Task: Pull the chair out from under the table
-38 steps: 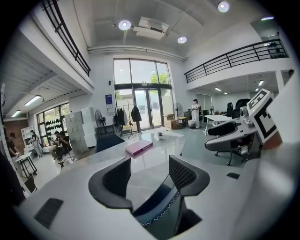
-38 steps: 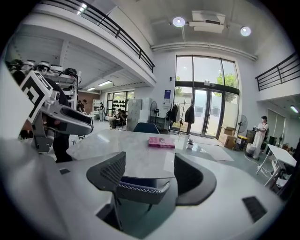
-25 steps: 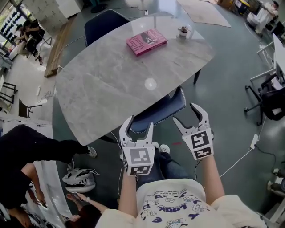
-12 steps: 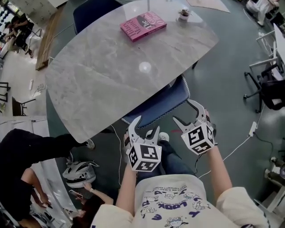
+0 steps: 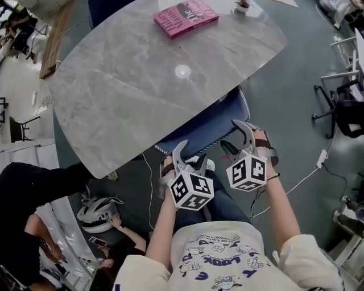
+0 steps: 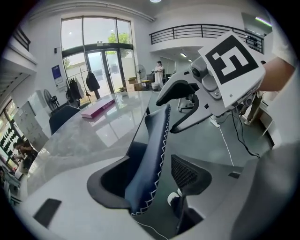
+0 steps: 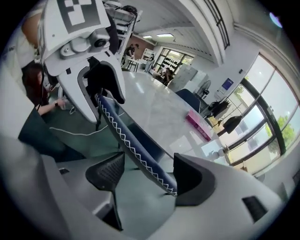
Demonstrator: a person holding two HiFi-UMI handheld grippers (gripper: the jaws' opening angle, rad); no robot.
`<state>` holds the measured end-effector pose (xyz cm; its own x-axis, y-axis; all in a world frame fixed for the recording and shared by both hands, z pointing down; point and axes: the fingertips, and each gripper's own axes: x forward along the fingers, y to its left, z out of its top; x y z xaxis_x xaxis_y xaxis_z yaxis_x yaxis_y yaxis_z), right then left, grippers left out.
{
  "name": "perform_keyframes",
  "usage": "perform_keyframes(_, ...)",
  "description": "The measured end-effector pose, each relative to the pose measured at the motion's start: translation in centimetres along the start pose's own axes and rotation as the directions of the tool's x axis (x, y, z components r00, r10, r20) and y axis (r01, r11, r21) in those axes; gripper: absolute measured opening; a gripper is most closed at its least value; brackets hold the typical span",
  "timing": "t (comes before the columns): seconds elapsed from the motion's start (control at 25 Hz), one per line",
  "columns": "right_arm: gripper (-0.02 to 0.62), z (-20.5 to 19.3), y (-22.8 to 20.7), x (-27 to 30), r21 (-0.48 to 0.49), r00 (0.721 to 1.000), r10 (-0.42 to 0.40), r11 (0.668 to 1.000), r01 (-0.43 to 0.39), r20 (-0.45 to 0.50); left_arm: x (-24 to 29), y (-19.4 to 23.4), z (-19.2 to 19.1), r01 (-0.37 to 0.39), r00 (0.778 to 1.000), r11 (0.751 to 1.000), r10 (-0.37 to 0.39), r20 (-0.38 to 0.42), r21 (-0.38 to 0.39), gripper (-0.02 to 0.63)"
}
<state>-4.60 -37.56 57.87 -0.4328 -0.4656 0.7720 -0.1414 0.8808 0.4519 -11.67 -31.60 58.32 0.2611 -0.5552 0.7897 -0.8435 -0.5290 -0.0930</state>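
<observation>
Both grippers had come forward since the earlier frame, from hanging short of the chair (image 5: pixel 202 128) to straddling the top edge of its backrest. On the left gripper (image 5: pixel 191 154) the jaws stood wide apart with the backrest running between them. In the left gripper view the padding lay close against one jaw, while a clear gap remained before the other's dark, mesh-textured pad, so nothing was clamped. The right gripper (image 5: pixel 232 135) was set the same way further along the backrest, also spread wide around the padded edge without pinching it.

The chair's back was a curved navy panel of smooth upholstery, trimmed along its rim with white zigzag stitching. Most of the chair sat tucked beneath the table (image 5: pixel 131 85), with only the backrest showing past the near edge. The tabletop was a glossy grey slab with marble veining and rounded corners, and a round spot of ceiling light was reflected in it.

A pink book (image 5: pixel 185 16) lay flat at the far end, with a small pot (image 5: pixel 243 5) near it. On the grey floor to the left sat a white helmet (image 5: pixel 95 208) beside a person in black (image 5: pixel 34 182). A white cable (image 5: pixel 304 179) trailed on the right, and a black office chair (image 5: pixel 348 116) stood well apart.
</observation>
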Motion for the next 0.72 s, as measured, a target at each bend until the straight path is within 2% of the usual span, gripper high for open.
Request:
perform_keyframes(0.12, 0.334, -0.4, 0.4, 1.3, -0.114, 0.999, 0.014, 0.993, -0.018, -0.03, 1.4, -0.5, 0.0, 0.019, 1.0, 0.999, -0.018, -0.018, 0.046, 0.265)
perform_keyframes(0.2, 0.331, -0.6, 0.8, 2.0, -0.183, 0.999, 0.03, 0.982, -0.038, -0.045, 2.0, -0.6, -0.1, 0.021, 0.999, 0.997, -0.019, -0.027, 0.068, 0.191)
perform_keyframes(0.28, 0.297, -0.6, 1.2, 2.5, -0.251, 0.997, 0.043, 0.966, -0.056, -0.057, 2.4, -0.8, -0.2, 0.034, 0.999, 0.996, -0.031, -0.039, 0.081, 0.169)
perform_keyframes(0.52, 0.265, -0.4, 1.7, 3.5, -0.435, 0.994, 0.072, 0.895, -0.102, -0.085, 2.9, -1.1, -0.5, 0.041, 0.995, 0.986, -0.026, -0.097, 0.164, 0.127)
perform_keyframes(0.72, 0.171, -0.7, 2.8, 3.7, -0.533, 0.987, 0.121, 0.831, -0.159, -0.106, 3.1, -1.2, -0.6, 0.061, 0.993, 0.984, -0.043, -0.114, 0.166, 0.114)
